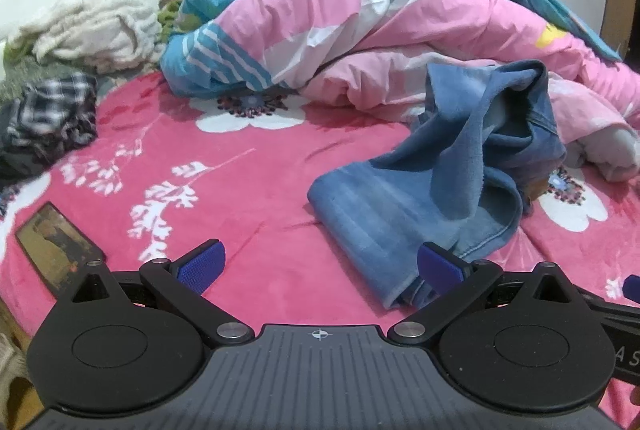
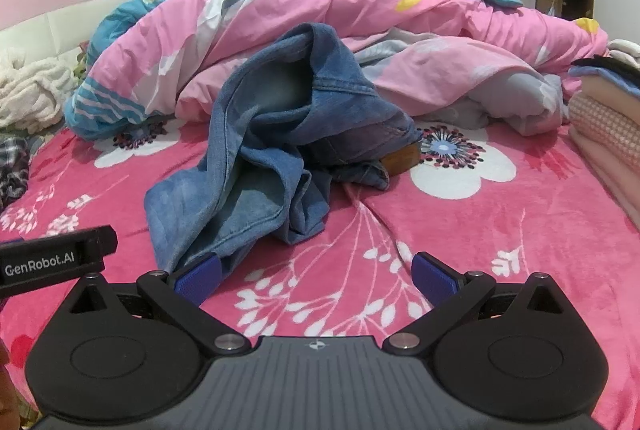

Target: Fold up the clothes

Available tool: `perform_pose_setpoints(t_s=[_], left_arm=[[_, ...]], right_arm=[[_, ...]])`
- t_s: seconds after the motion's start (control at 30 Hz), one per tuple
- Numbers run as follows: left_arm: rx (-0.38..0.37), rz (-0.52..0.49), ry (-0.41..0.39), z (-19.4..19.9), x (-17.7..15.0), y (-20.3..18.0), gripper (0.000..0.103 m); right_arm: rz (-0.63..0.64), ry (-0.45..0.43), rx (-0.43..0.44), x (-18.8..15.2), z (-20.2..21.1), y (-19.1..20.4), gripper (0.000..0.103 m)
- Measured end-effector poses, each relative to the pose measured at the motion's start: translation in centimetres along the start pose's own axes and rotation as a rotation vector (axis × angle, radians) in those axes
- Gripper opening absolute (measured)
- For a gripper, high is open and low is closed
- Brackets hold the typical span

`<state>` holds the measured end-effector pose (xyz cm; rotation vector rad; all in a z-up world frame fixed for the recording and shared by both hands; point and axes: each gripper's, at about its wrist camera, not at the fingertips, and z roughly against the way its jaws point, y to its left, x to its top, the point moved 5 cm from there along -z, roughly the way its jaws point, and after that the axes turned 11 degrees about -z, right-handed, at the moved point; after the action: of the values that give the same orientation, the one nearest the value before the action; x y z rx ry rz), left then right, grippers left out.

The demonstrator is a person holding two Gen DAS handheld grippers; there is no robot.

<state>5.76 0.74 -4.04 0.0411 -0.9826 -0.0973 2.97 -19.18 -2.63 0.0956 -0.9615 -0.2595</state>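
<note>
Left wrist view: jeans [image 1: 448, 165] lie crumpled on the pink bedspread [image 1: 248, 197], one leg running toward me and the waist end heaped against the quilt [image 1: 360, 29] behind. My left gripper [image 1: 320, 266] stands wide, holding nothing; its right pad [image 1: 438, 266] sits just at the near hem of the leg, whether touching I cannot tell. Plaid cloth [image 1: 52, 113] and a cream knit [image 1: 92, 25] lie well apart to the left. Right wrist view: the jeans [image 2: 280, 133] rise in a loose hump, with a brown patch at the waistband showing on the far right side. My right gripper [image 2: 316, 270] is spread wide and empty, its left pad [image 2: 198, 276] just beside the hem, its right pad over bare bedspread [image 2: 480, 230]. A folded stack [image 2: 600, 117] sits at the right edge. I judge the denim soft but fairly heavy, fleece-lined by its look, unlikely to slip, and not fragile. Seamed hems or the waistband should give the firmest hold; single layers would bunch.
</note>
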Motion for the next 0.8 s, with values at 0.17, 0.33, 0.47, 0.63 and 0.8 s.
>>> perform_pose_setpoints(t_s=[0.17,0.33,0.47,0.63,0.8], left_arm=[[-0.058,0.034,-0.027,-0.7,0.1,0.9,0.103],[-0.124,0.023,-0.074,-1.5,0.9,0.8,0.103],[-0.182,-0.015,-0.115,-2.3,2.1,0.1,0.103],[-0.245,-0.101,-0.126,-4.0,3.6,-2.3,0.103],[-0.265,-0.14,-0.088,-6.5,3.4,-3.8,0.1]], right_arm=[[0.016,-0.069,0.031,1.0,-0.2,-0.2,0.103],[0.032,-0.138,0.062,2.0,-0.4,-0.5,0.103],[0.071,-0.219,0.065,4.3,-0.8,-0.7,0.103],[0.083,-0.298,0.099,8.9,-2.1,-0.9,0.103],[0.117,-0.291,0.144,13.5,-6.3,0.8,0.103]])
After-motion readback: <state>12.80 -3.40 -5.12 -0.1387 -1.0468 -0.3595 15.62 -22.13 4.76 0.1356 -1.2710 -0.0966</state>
